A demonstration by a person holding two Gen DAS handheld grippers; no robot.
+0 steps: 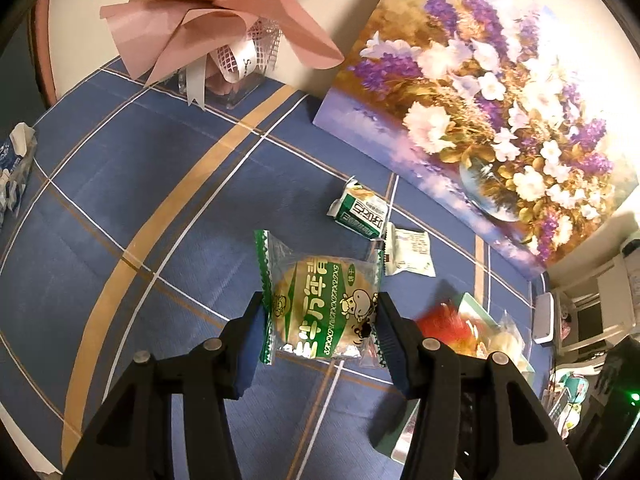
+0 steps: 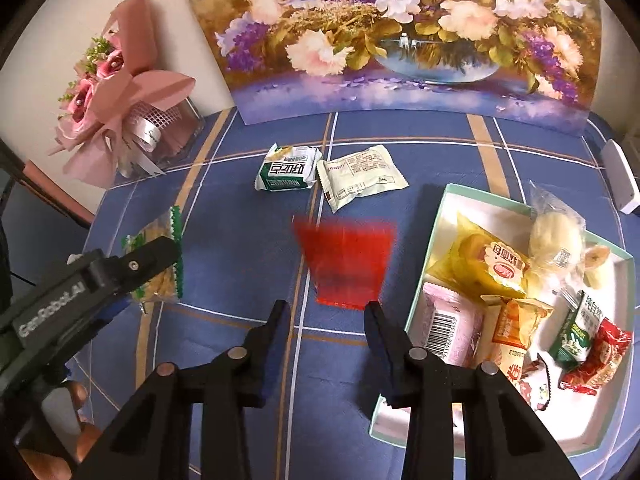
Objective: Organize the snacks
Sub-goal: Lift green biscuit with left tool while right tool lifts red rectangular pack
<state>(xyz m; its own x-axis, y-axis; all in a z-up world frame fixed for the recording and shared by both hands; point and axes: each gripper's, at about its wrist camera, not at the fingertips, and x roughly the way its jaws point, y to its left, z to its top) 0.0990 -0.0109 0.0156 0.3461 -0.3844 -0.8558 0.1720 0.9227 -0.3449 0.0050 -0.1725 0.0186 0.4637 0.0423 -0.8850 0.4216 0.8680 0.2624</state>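
White tray (image 2: 442, 216) at right holding mixed snack packets; left gripper (image 1: 320, 312) clamps a biscuit packet (image 1: 320, 304); right gripper (image 2: 326, 312) closed, empty.

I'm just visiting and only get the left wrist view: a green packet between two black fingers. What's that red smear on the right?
Observer: A red packet, blurred, over the cloth just ahead of the right gripper.
Operator: And the box edge behind it?
Observer: A tray already holding many snacks, among them a yellow bun pack and a pink pack.
Operator: Who carries my fingers?
Observer: A hand holds the left gripper, which carries your green packet.
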